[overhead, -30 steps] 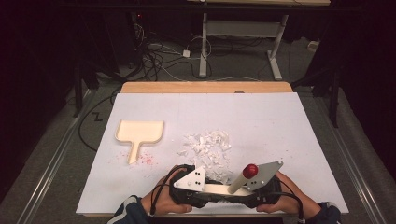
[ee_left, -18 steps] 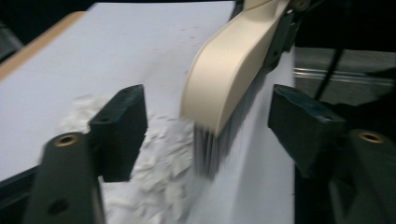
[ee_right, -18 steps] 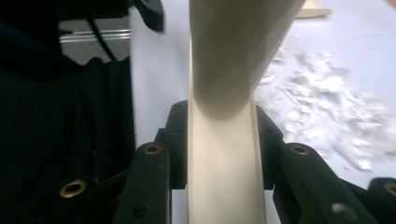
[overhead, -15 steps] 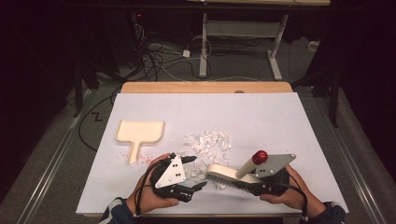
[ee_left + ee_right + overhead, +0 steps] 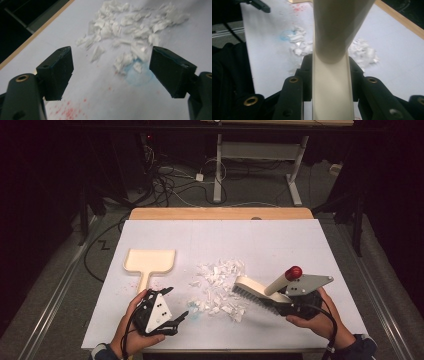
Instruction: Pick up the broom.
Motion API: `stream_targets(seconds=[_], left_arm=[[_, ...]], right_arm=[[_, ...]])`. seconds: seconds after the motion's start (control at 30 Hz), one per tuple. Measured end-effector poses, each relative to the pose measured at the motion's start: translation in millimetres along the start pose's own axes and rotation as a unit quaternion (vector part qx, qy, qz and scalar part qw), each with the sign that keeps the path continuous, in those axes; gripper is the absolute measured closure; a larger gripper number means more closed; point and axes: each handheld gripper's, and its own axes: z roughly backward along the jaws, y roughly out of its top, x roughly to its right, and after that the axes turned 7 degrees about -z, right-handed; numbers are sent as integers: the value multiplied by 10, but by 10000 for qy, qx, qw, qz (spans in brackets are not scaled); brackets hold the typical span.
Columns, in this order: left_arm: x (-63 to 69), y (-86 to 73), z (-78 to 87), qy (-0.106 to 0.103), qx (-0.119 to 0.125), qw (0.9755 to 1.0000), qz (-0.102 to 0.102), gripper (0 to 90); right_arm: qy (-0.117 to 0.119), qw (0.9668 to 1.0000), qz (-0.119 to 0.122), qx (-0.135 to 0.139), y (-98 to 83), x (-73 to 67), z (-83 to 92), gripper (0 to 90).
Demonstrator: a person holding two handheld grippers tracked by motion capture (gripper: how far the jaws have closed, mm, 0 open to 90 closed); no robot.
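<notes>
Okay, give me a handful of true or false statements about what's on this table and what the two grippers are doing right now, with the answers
1. The right gripper is shut on the brush. True.
2. The left gripper holds the dustpan. False: it is open with nothing between its jaws, and the dustpan lies flat on the table beyond it.
3. The paper scraps lie between the dustpan and the brush. True.
4. The scraps are already inside the dustpan. False: they lie loose on the white surface, to the dustpan's right.
5. The brush handle ends in a red knob. True.
6. The blue stain lies under the dustpan. False: it is at the near edge of the scraps.
</notes>
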Motion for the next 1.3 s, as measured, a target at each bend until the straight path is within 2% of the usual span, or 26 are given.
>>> stream_targets(seconds=[0.13, 0.2, 0.23, 0.37, 0.63, 0.73, 0.8, 0.9, 0.93, 1.13, 1.3], left_arm=[[13, -162, 53, 97, -128, 9997, 190, 182], [27, -231, 82, 98, -191, 9995, 236, 182], [41, -287, 105, 98, -237, 9991, 326, 182], [63, -341, 111, 103, -344, 9987, 362, 182], [82, -346, 83, 53, -383, 9986, 354, 182], [63, -344, 117, -14, -224, 9983, 530, 182], [55, -351, 125, 1, -207, 9980, 596, 182], [48, -368, 135, 2, -233, 9979, 606, 182], [47, -371, 138, 8, -239, 9978, 611, 182], [64, -371, 156, -12, -282, 9981, 555, 182], [65, -381, 159, -10, -296, 9978, 599, 183]], right_arm=[[-190, 9995, -241, 80, -13, 97, 32, 675], [-252, 9993, -251, 61, -15, 111, 33, 675], [-310, 9990, -307, 77, -20, 132, 37, 675], [-455, 9983, -348, 54, -22, 177, 47, 675], [-625, 9971, -429, 72, -46, 251, 39, 675], [-689, 9966, -449, 83, -53, 277, 39, 675], [-715, 9962, -489, 108, -54, 301, 35, 675], [-730, 9961, -490, 90, -52, 317, 29, 675], [-816, 9953, -513, 95, -51, 327, 23, 675], [-942, 9939, -555, 172, -57, 373, 22, 675], [-1042, 9927, -589, 148, -62, 416, 9, 675]])
